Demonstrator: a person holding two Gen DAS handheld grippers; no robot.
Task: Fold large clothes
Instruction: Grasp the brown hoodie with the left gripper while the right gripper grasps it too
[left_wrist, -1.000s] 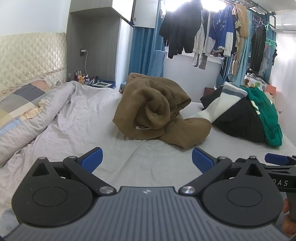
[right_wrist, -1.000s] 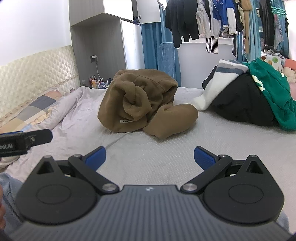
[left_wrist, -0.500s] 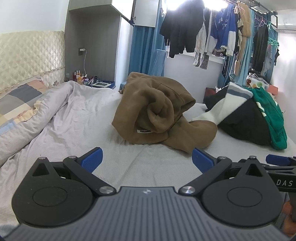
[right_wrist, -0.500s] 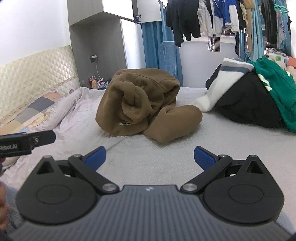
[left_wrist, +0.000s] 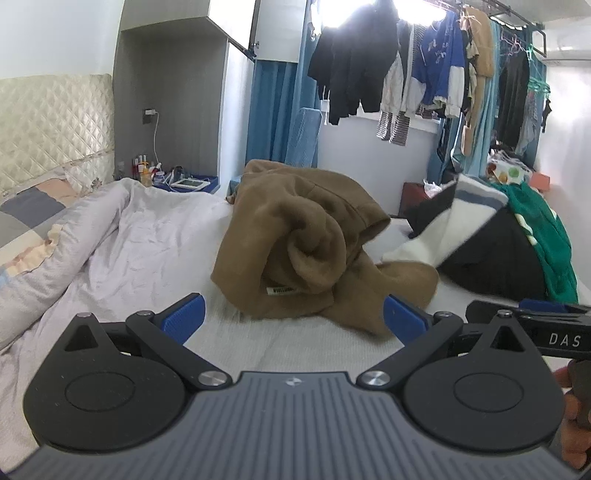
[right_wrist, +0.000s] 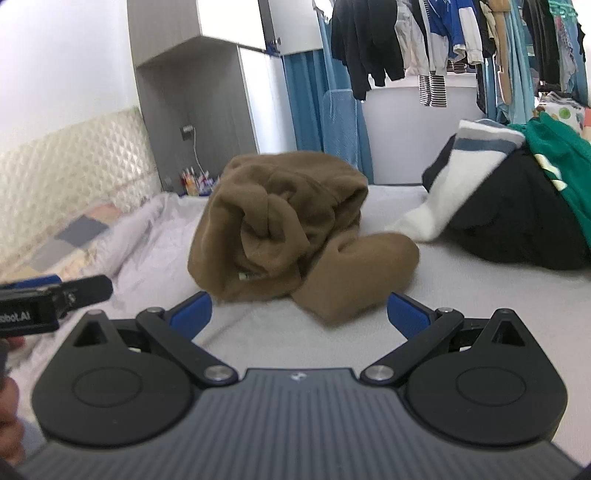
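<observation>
A crumpled brown hoodie (left_wrist: 310, 243) lies in a heap on the bed's grey sheet (left_wrist: 295, 343), with a white label showing at its lower edge. It also shows in the right wrist view (right_wrist: 288, 236). My left gripper (left_wrist: 293, 319) is open and empty, just short of the hoodie's near edge. My right gripper (right_wrist: 299, 314) is open and empty, also close in front of the hoodie. Each gripper shows at the edge of the other's view.
A pile of black, white and green clothes (left_wrist: 509, 243) lies on the bed to the right. A rumpled pale quilt (left_wrist: 85, 236) and a padded headboard (left_wrist: 48, 129) are to the left. Clothes hang on a rail (left_wrist: 424, 74) behind, by a bedside shelf (left_wrist: 177, 181).
Both grippers have moved forward toward the brown hoodie, which looks larger and nearer now. Both stay open.
</observation>
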